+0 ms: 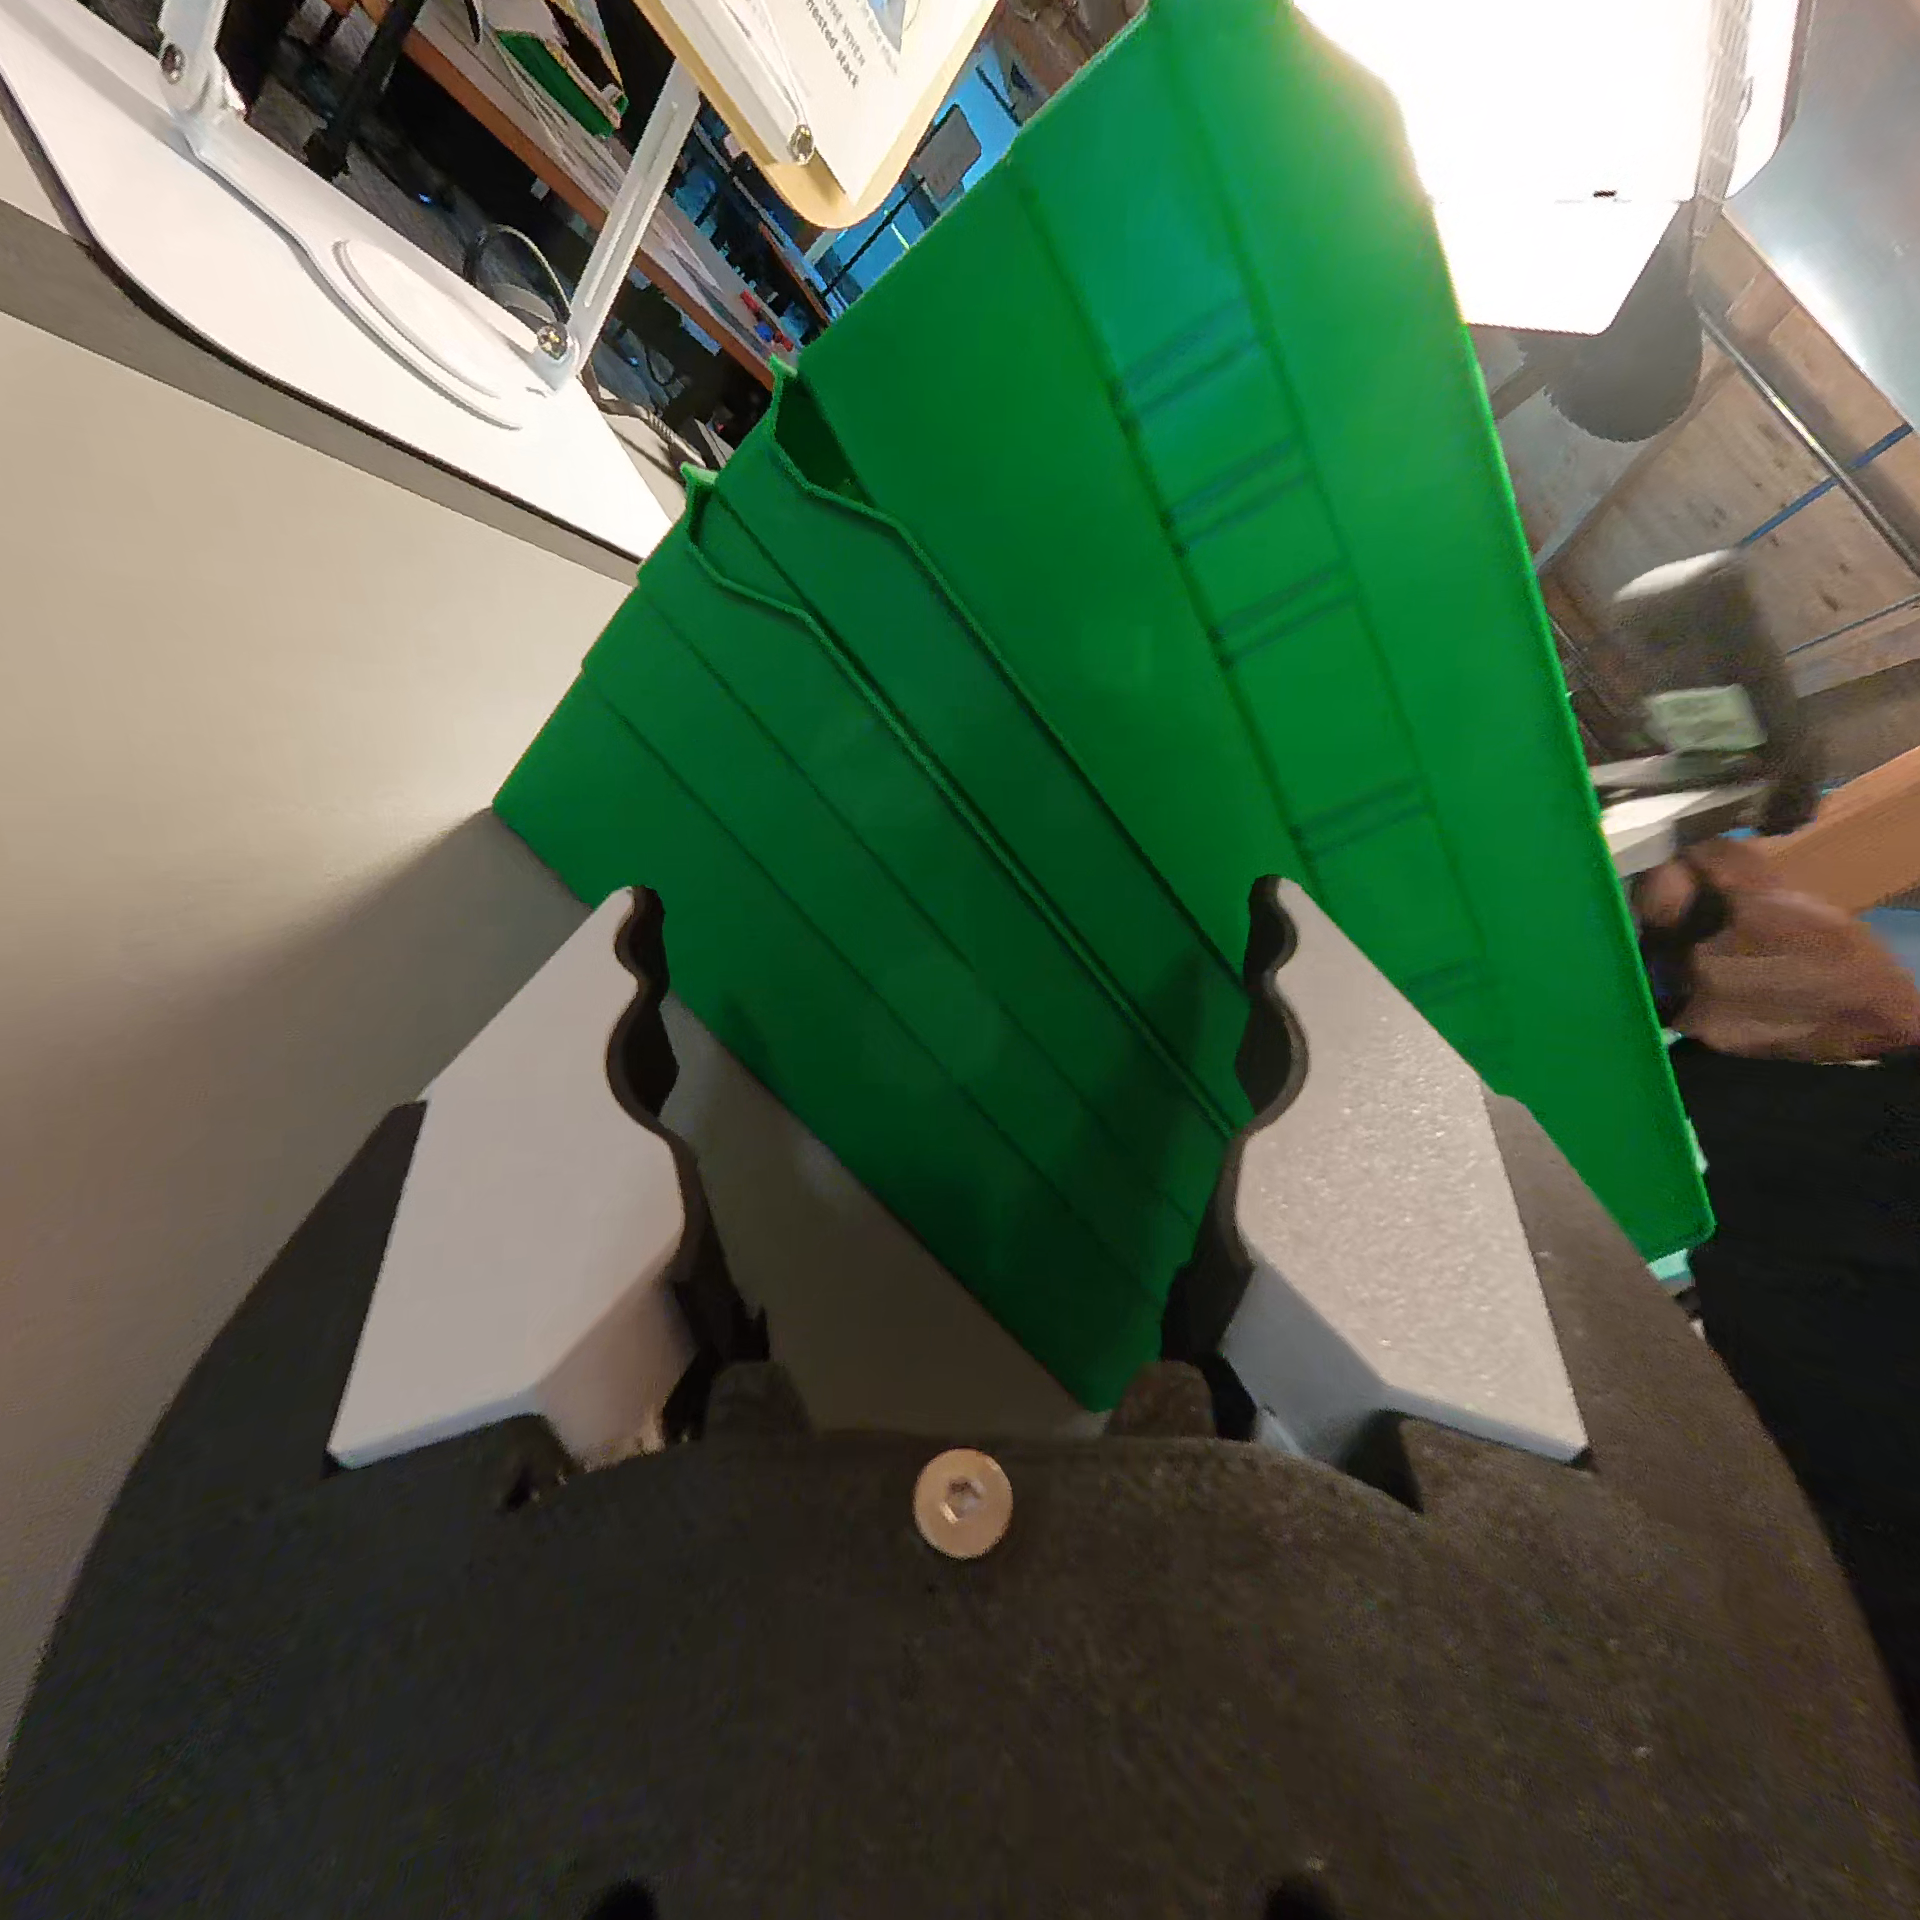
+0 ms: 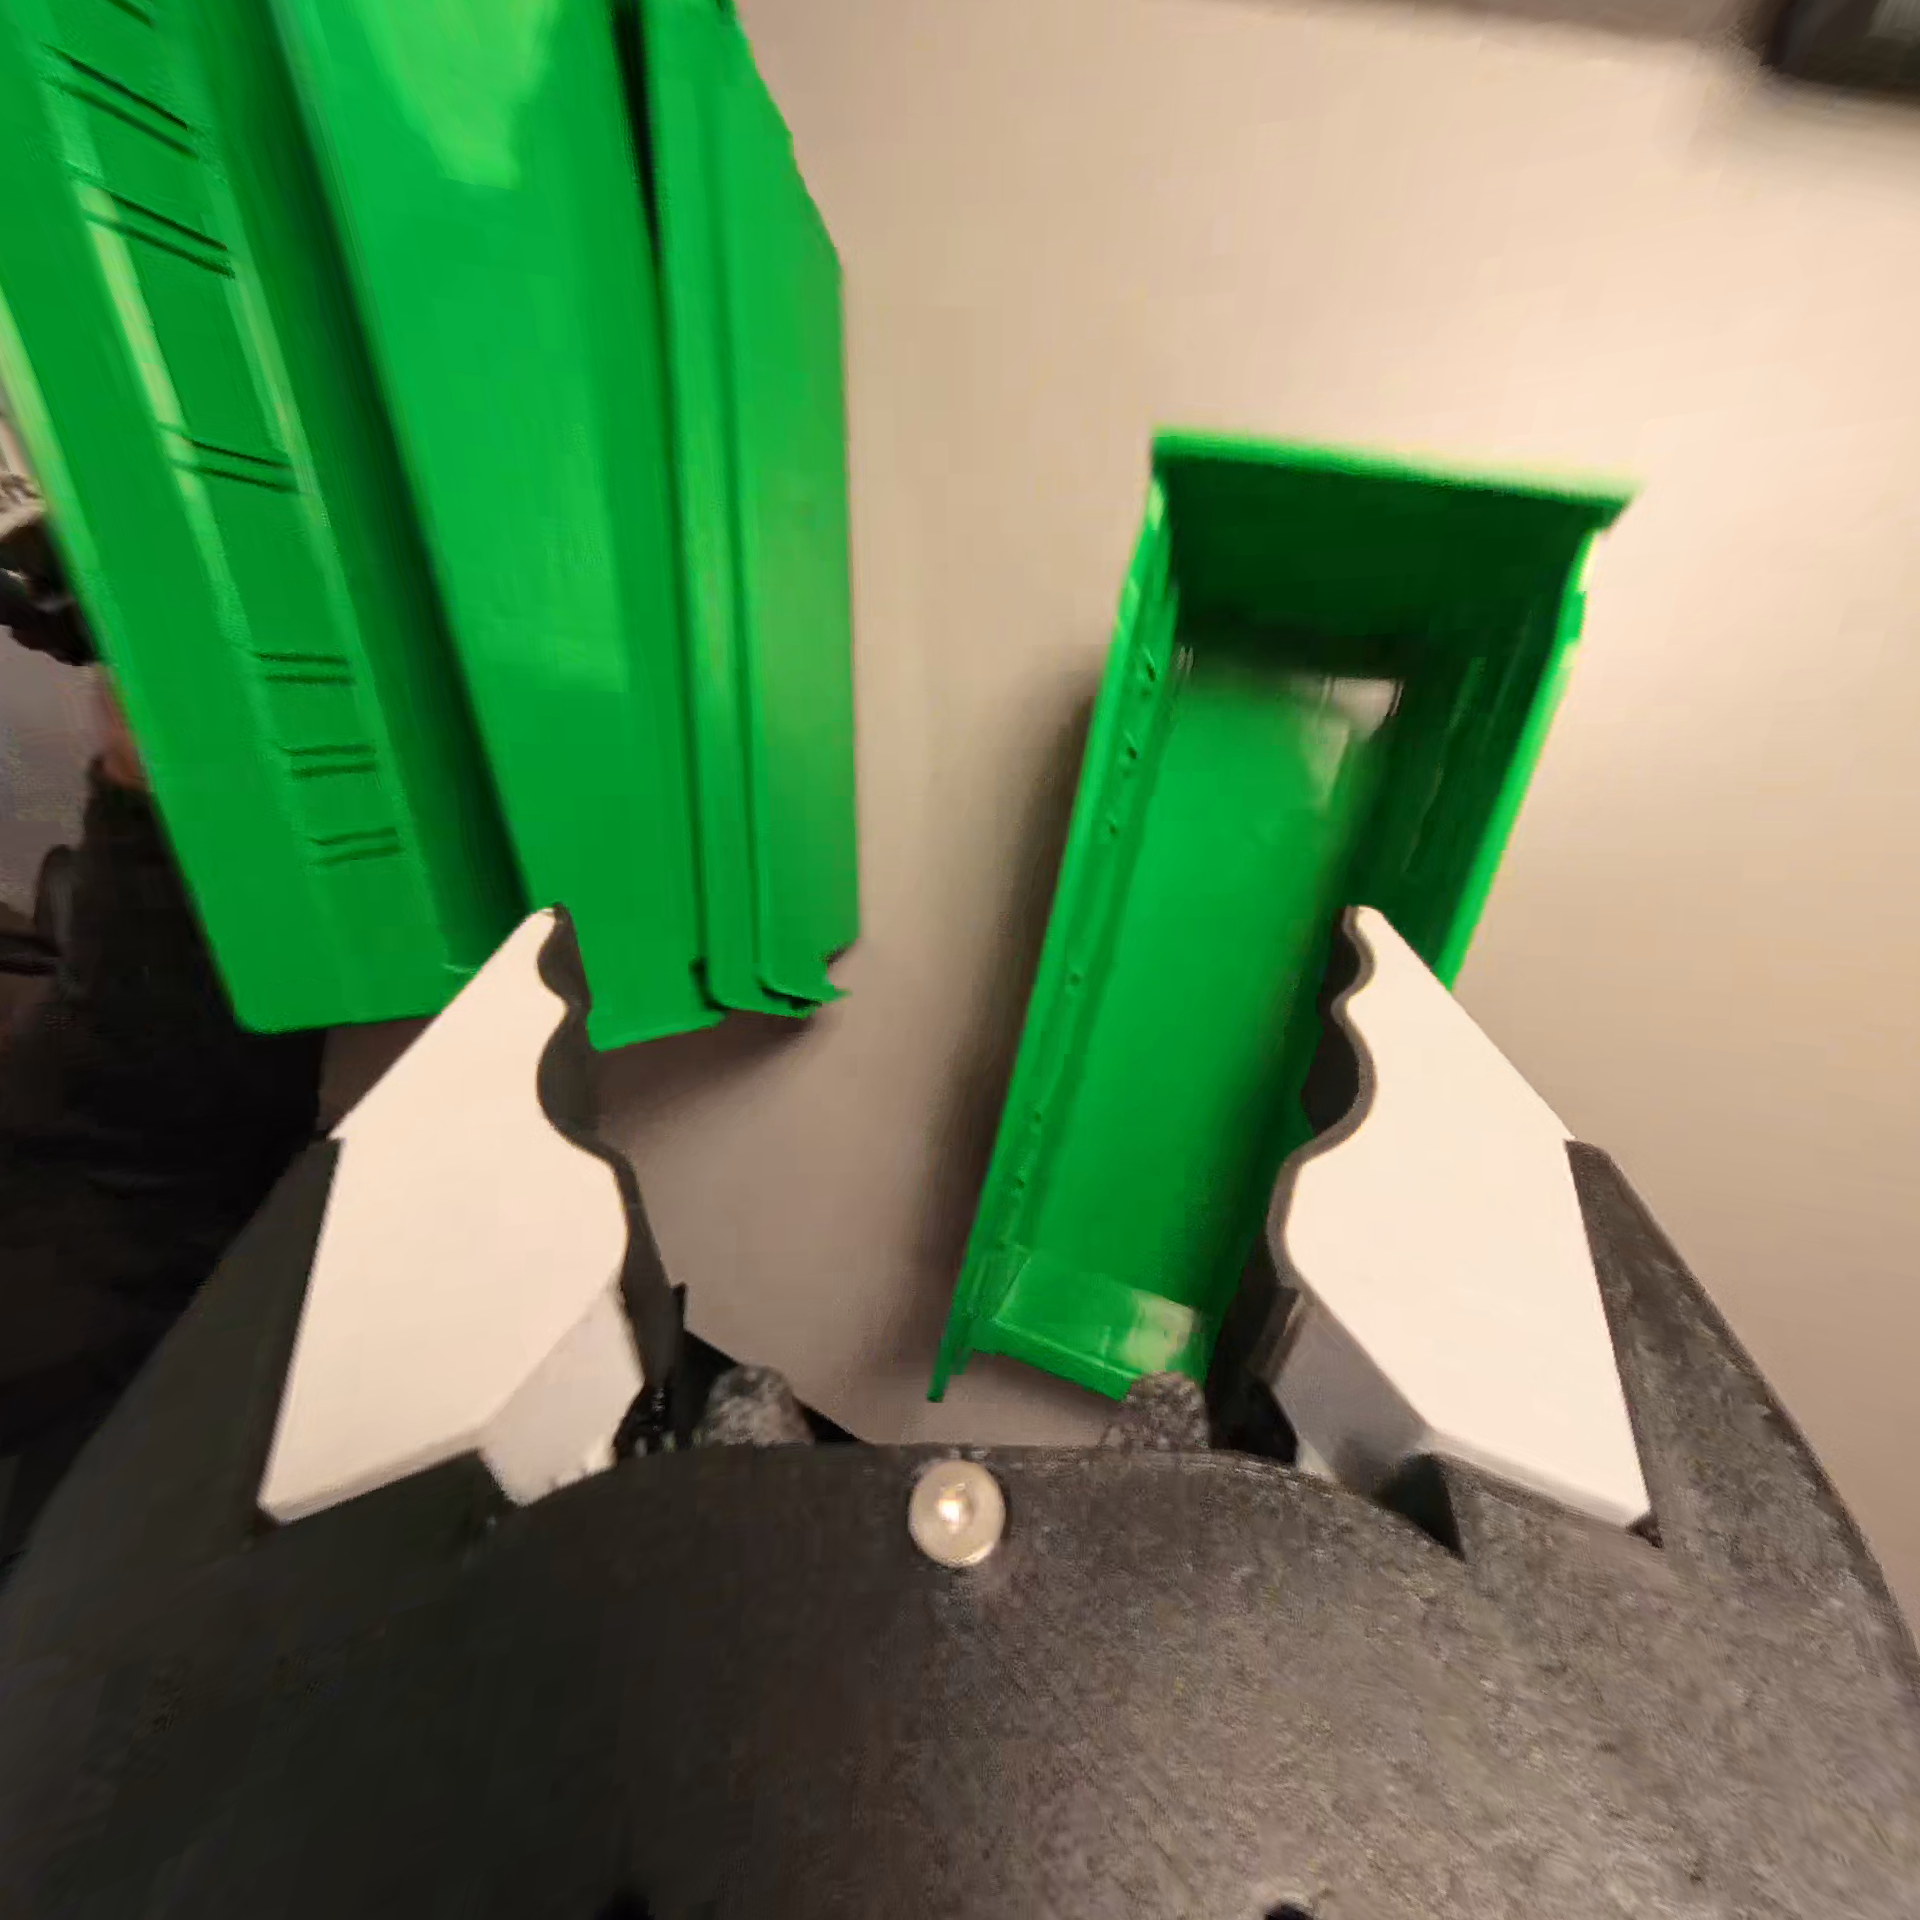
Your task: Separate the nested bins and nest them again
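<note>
Left wrist view: the left gripper [image 1: 956,997] pinches a tilted stack of nested green bins [image 1: 935,831], its fingers [image 1: 1273,997] at either side of the stack, one corner of which rests on the grey table [image 1: 208,644]. A hand [image 1: 1797,977] shows blurred at right. Right wrist view: the right gripper [image 2: 956,1029] is spread wide and grips nothing. A single green bin [image 2: 1288,935] lies open side up on the table [image 2: 1143,260], beside the right finger [image 2: 1455,1122]. The stack [image 2: 499,520] stands apart to its left.
</note>
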`<state>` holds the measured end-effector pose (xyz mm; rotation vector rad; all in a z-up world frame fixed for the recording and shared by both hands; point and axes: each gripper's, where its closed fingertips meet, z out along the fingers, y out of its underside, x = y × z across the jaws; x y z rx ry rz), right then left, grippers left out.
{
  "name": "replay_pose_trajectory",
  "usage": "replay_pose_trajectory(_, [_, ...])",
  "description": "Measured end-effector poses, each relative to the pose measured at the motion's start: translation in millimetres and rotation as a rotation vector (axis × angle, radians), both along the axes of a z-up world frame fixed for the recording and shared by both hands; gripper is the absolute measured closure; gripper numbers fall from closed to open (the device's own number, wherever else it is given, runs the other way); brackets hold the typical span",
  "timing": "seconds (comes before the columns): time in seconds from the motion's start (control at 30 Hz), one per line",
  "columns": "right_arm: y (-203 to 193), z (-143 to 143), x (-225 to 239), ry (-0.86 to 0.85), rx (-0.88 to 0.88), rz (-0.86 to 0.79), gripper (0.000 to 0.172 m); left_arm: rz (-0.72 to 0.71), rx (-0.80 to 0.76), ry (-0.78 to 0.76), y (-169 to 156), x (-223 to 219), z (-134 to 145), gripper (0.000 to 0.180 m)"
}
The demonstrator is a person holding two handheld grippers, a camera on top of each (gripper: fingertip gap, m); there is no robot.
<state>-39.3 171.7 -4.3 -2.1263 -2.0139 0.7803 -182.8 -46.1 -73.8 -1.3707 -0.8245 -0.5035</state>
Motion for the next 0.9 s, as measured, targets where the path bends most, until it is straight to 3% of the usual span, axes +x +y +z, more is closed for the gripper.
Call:
replay_pose_trajectory(0.1, [-43.9,34.4,-23.0,0.096,0.052,0.078,0.021,-0.001,-0.015,-0.003,1.0,0.6,-4.3,0.07])
replay_pose_trajectory(0.3, [-123.0,21.2,-52.9,0.028,0.141,0.218,0.013,0.0,-0.029,0.002,0.5,0.4,-6.6,0.07])
replay_pose_trajectory(0.63, [-137.9,-12.2,-80.6,-0.097,0.28,0.254,0.013,0.0,-0.026,-0.009,-0.8,-0.7,-6.9,0.07])
replay_pose_trajectory(0.77, [-143.1,-16.1,-77.4,-0.114,0.259,0.268,0.044,0.007,-0.022,-0.011,-2.5,-2.1,-5.7,0.07])
replay_pose_trajectory(0.9, [-144.6,-6.9,-74.7,-0.112,0.229,0.262,0.054,0.007,-0.024,-0.013,-2.6,-2.4,-6.7,0.071])
